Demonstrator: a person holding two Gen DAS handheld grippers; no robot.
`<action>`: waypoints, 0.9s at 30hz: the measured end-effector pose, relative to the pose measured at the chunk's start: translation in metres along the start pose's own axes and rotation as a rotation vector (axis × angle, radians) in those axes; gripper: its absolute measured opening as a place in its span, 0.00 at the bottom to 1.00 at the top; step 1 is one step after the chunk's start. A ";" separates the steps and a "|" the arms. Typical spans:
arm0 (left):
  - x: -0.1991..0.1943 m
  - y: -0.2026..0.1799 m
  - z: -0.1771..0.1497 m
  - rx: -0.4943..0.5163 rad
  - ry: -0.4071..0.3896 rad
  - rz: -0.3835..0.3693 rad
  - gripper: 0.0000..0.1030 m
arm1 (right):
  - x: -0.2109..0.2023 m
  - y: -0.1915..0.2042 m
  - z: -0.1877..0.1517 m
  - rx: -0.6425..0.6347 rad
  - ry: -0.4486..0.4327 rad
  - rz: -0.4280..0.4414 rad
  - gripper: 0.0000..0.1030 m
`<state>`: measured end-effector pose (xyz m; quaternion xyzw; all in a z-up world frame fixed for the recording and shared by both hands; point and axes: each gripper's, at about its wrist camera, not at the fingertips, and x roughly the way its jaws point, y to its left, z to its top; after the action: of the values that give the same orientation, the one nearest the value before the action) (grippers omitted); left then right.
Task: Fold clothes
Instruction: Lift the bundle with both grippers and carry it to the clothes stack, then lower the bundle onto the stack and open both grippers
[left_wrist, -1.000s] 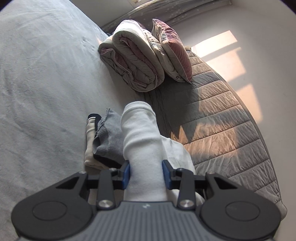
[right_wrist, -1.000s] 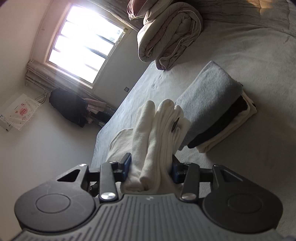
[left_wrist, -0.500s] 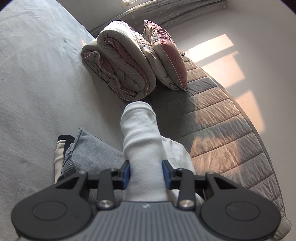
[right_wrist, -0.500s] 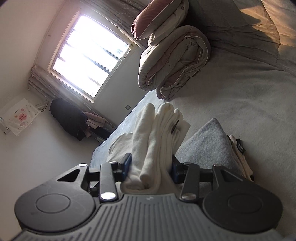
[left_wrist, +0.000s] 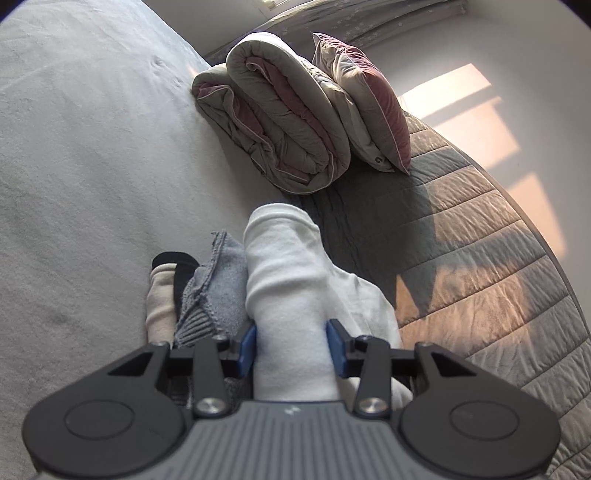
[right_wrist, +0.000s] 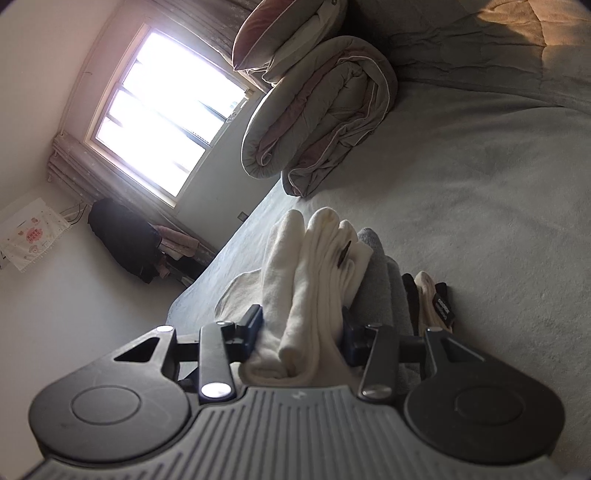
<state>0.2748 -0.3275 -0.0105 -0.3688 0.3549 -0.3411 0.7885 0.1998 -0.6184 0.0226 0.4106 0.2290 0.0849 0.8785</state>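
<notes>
A folded white garment (left_wrist: 284, 280) is clamped at one end by my left gripper (left_wrist: 291, 349) and at the other by my right gripper (right_wrist: 301, 332), where its layered folds (right_wrist: 314, 280) show. It is held just over a stack of folded clothes on the bed: a grey knit piece (left_wrist: 218, 291) on top, black and cream pieces (left_wrist: 162, 295) under it. In the right wrist view the grey piece (right_wrist: 376, 280) and the black and cream pieces (right_wrist: 428, 302) lie just right of the white garment.
A rolled quilt (left_wrist: 280, 114) and a pink pillow (left_wrist: 373, 107) lie at the head of the bed. A grey quilted cover (left_wrist: 480, 266) lies on the right side, a pale sheet (left_wrist: 81, 166) on the left. A window (right_wrist: 166, 122) and dark clothes (right_wrist: 125, 240) stand by the wall.
Both grippers have carried the white garment over the folded stack and lower; the stack now sits right beside and under it. The grip on the garment is unchanged.
</notes>
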 end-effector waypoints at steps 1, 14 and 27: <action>-0.001 0.000 0.000 0.005 -0.002 -0.003 0.40 | -0.001 -0.001 -0.002 -0.004 -0.006 0.002 0.50; -0.025 -0.057 0.011 0.234 -0.151 0.031 0.44 | -0.037 0.044 0.016 -0.208 -0.141 -0.102 0.57; 0.016 -0.044 0.004 0.291 -0.106 0.057 0.43 | 0.009 0.039 0.003 -0.302 -0.145 -0.096 0.35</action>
<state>0.2743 -0.3602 0.0230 -0.2580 0.2699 -0.3462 0.8607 0.2106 -0.5920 0.0509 0.2675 0.1690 0.0464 0.9475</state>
